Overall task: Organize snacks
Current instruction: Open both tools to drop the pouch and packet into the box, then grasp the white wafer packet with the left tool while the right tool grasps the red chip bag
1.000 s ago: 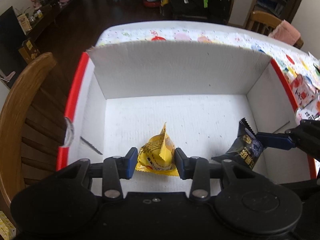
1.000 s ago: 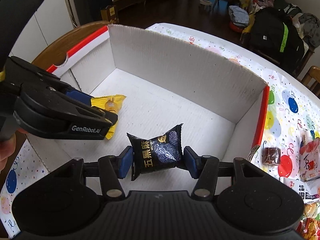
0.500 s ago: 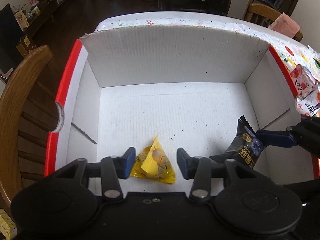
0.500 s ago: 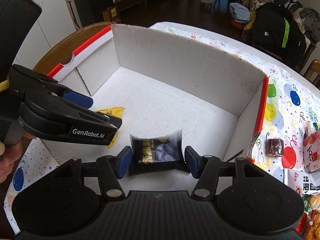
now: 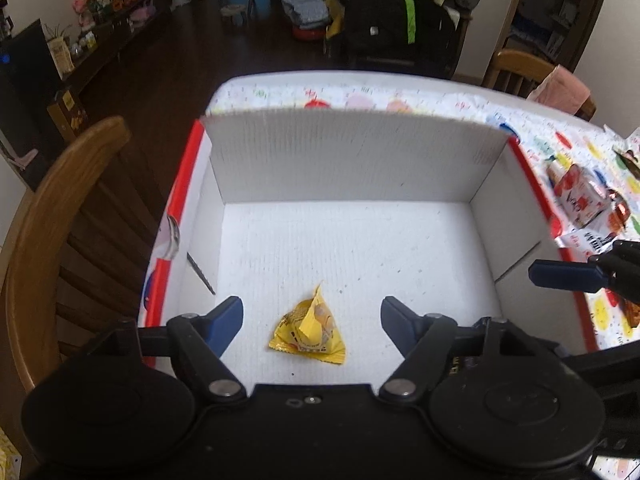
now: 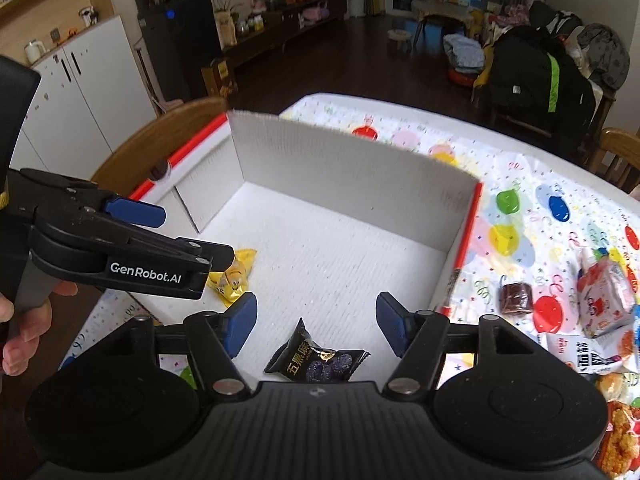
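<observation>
We see the open box [image 5: 344, 168] on the table [image 6: 520, 184], with a chair [image 5: 60, 216] just beside its nine o'clock wall. In the box lie two packets: the pyramid packet [image 5: 310, 330] on the floor toward six o'clock in the left wrist view, the flat packet [image 6: 316, 362] at its three o'clock. Outside the box, at three o'clock on the table, lie a wrapped sweet [image 6: 516, 298] and a cluster of loose packets [image 6: 606, 306], near one another.

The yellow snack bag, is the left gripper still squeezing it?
Apart. The left wrist view shows white box floor on both sides between the left gripper, its jaws opening, and the yellow snack bag.
</observation>
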Demonstrator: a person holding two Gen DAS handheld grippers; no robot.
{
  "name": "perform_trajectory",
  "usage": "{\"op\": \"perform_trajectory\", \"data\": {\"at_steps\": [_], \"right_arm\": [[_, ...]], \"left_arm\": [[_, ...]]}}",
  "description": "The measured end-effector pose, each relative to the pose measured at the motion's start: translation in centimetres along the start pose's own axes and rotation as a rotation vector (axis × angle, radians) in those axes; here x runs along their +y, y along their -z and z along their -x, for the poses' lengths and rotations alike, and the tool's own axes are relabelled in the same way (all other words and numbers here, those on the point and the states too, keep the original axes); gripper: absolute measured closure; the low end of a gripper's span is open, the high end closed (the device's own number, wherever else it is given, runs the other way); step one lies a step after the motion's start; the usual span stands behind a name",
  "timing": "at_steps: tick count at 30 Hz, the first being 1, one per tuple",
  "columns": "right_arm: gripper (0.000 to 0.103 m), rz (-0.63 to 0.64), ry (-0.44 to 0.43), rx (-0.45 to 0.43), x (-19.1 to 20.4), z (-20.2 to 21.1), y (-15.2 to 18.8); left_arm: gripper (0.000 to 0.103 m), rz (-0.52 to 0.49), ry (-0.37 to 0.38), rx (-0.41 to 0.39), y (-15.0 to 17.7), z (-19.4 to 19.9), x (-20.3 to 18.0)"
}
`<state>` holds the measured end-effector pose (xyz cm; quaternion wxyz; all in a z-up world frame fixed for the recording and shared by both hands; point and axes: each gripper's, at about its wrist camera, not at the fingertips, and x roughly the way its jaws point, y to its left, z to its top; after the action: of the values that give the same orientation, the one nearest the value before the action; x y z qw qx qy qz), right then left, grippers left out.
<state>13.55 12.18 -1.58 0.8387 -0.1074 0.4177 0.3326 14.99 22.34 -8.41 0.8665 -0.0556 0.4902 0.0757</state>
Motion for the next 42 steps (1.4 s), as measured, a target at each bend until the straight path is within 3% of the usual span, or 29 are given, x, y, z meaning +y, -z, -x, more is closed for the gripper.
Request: {"op": "perform_trajectory", "data": {"at_steps": [4,14,17,24,39,42], "right_arm": [[0.032,-0.001,0.0,-0.039,0.0,2.0,0.2],[0.03,-0.031,0.002,-0.136,-1.3,7.1,1.1],[0.022,-0.035,0.008,-0.171,-2.0,8.8,1.7],[0.022,-0.06,0.017,-0.227,-4.0,12.4,3.5],[0.021,-0.121,0.032,-0.376,-10.1,18.7,9.3],[0.013,-0.146,0.04,-0.378,-11.7,19.3,10.7]], "left_arm": [[0.025,0.0,0.01,-0.046,0.0,1.7,-0.5],[0.017,-0.025,0.041,-0.147,0.3,5.7,-2.5],[0.016,-0.026,0.055,-0.169,0.4,6.7,-3.1],[0.012,-0.035,0.085,-0.222,0.7,8.6,-5.2],[0.007,-0.117,0.159,-0.292,2.3,11.2,-13.1],[0.006,-0.142,0.159,-0.306,2.7,11.3,-15.0]]}}
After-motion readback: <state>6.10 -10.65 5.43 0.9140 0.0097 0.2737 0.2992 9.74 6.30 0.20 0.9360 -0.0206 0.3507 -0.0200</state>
